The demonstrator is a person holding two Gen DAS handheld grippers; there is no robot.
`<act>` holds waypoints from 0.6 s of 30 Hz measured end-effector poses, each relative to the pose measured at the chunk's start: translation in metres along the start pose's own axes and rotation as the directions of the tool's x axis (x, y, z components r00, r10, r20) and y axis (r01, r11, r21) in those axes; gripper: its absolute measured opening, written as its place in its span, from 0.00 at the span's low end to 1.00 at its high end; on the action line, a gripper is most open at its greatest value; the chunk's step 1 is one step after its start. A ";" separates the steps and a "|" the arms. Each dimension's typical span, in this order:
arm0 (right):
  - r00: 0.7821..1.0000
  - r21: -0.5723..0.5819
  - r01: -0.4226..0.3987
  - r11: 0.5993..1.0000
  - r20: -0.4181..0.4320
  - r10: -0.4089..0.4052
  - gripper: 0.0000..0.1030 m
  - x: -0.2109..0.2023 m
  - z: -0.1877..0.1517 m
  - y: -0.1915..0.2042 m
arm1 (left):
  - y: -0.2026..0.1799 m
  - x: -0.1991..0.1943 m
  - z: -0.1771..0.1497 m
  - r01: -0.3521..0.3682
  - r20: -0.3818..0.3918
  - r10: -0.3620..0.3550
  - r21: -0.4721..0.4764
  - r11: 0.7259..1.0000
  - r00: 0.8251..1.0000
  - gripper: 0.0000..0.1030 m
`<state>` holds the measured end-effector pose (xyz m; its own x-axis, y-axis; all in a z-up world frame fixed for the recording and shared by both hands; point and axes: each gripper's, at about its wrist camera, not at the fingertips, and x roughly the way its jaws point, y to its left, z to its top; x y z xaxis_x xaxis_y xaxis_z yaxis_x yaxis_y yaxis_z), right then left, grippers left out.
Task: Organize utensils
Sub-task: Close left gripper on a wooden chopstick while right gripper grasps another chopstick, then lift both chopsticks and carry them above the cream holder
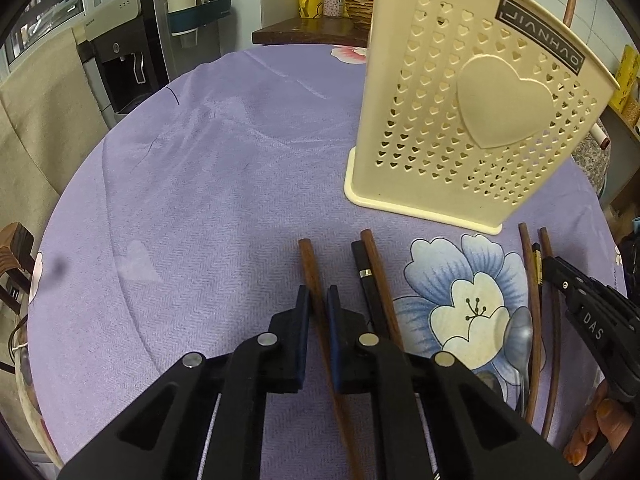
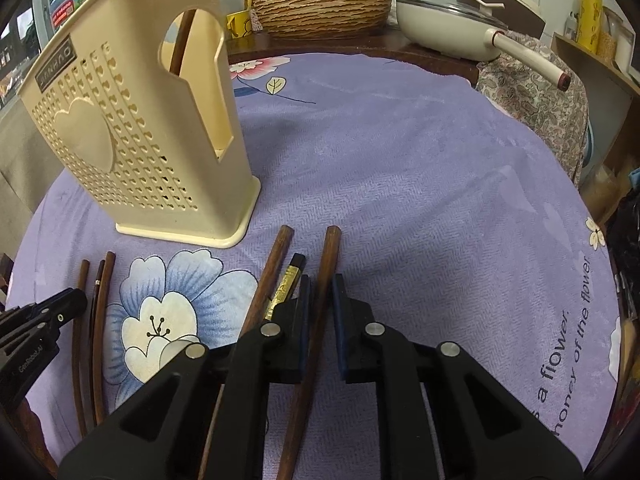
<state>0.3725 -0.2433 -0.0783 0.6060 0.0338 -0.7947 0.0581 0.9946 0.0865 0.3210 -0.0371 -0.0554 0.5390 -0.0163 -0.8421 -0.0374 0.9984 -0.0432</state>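
Observation:
A cream perforated utensil holder (image 1: 472, 120) stands on the purple cloth; it also shows in the right wrist view (image 2: 132, 132), with one brown stick inside it. My left gripper (image 1: 318, 296) is shut on a brown chopstick (image 1: 310, 264) lying on the cloth. A black chopstick and a brown chopstick (image 1: 374, 268) lie just right of it. My right gripper (image 2: 320, 286) has its jaws close around another brown chopstick (image 2: 330, 256); a small gap shows on the right side. A brown chopstick (image 2: 276, 260) and a gold-banded black one (image 2: 290, 276) lie to its left. A metal spoon (image 1: 518, 336) lies near the flower print.
Two more brown chopsticks (image 1: 536, 300) lie at the right in the left wrist view. A water dispenser (image 1: 120, 52) stands beyond the table at left. A wicker basket (image 2: 320, 10), a white pan (image 2: 460, 28) and a patterned cloth (image 2: 536, 92) sit behind the table.

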 end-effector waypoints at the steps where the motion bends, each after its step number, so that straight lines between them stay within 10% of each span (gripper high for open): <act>1: 1.000 0.012 -0.011 1.000 -0.001 0.011 0.10 0.000 0.000 -0.002 | 0.001 0.000 0.000 0.010 -0.002 -0.010 -0.008 1.000 1.000 0.07; 18: 0.984 0.103 -0.172 0.980 0.057 0.167 0.09 -0.028 0.002 -0.023 | 0.022 -0.025 0.009 0.159 0.051 -0.154 -0.100 0.982 0.987 0.07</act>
<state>0.3560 -0.2670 -0.0564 0.6511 0.1934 -0.7339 0.0347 0.9584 0.2833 0.3144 -0.0143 -0.0304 0.5809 -0.1673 -0.7966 -0.0355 0.9725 -0.2301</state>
